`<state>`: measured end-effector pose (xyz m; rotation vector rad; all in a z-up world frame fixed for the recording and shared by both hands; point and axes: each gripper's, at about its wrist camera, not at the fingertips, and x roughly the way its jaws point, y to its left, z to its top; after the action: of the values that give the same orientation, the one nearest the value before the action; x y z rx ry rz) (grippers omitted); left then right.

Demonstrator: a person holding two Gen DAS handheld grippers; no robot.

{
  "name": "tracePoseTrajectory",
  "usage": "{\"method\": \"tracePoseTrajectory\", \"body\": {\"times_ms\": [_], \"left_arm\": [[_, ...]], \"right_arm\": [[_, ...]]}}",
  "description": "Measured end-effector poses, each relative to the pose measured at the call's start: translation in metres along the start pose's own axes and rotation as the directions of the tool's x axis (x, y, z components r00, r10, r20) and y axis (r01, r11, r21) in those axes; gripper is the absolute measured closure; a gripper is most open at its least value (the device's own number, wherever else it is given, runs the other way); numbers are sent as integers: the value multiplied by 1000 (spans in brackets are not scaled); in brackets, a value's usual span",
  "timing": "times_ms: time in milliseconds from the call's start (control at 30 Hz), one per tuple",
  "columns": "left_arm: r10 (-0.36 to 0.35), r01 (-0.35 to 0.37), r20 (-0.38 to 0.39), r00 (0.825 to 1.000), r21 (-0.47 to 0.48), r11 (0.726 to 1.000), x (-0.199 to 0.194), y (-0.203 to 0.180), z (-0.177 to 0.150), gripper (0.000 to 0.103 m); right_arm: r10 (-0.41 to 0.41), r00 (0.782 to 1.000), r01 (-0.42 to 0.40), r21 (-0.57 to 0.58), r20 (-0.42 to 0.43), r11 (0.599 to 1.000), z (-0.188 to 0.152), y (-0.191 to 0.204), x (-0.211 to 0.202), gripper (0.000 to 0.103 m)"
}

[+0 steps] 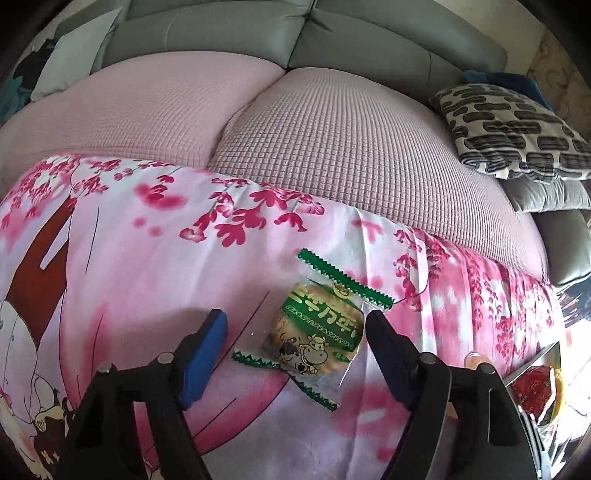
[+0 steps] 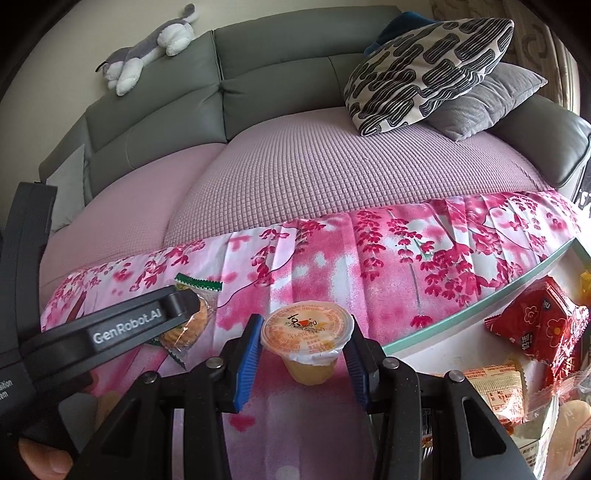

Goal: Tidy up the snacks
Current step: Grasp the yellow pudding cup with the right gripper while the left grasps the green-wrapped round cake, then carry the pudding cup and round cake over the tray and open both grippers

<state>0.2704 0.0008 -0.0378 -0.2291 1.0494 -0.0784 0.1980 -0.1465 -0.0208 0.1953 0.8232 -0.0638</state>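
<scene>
Left gripper (image 1: 295,325) part-open; right gripper (image 2: 303,343) clamped.

Green-edged clear biscuit wrapper (image 1: 317,325) with a cartoon cow, pink cloth (image 1: 147,277) with magenta blossoms, orange-lidded jelly cup (image 2: 307,328) of yellow jelly, black-and-white squiggle cushion (image 2: 428,70), grey sofa (image 2: 258,74), red snack packet (image 2: 539,325)

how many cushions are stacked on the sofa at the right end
2, maybe more hidden. The black-and-white patterned cushion lies on top, leaning on the grey cushion under it, both on the pink seat cover. Something dark blue shows behind them.
</scene>
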Motion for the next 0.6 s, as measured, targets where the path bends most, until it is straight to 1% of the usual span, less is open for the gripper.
{"method": "tracePoseTrajectory", "body": {"times_ms": [133,167,333,467,600], "left_arm": [[-6,6,7,1000,-1,1000,1,-2,1,29],[-5,5,11,1000,1,1000,2,-4,1,34],[-1,1,23,1000,-2,1000,3,-5,-3,38],[-8,8,17,1000,-30,1000,-4,7,-8,38],[6,-5,18,1000,-57,998,-13,19,-10,39]], "right_arm": [[0,1000,0,0,0,1000,0,0,0,58],[0,1000,0,1,0,1000,0,0,0,58],[-1,1000,1,0,-1,1000,0,0,0,58],[0,1000,0,2,-2,1000,0,0,0,58],[1,1000,-1,4,-5,1000,0,0,0,58]]}}
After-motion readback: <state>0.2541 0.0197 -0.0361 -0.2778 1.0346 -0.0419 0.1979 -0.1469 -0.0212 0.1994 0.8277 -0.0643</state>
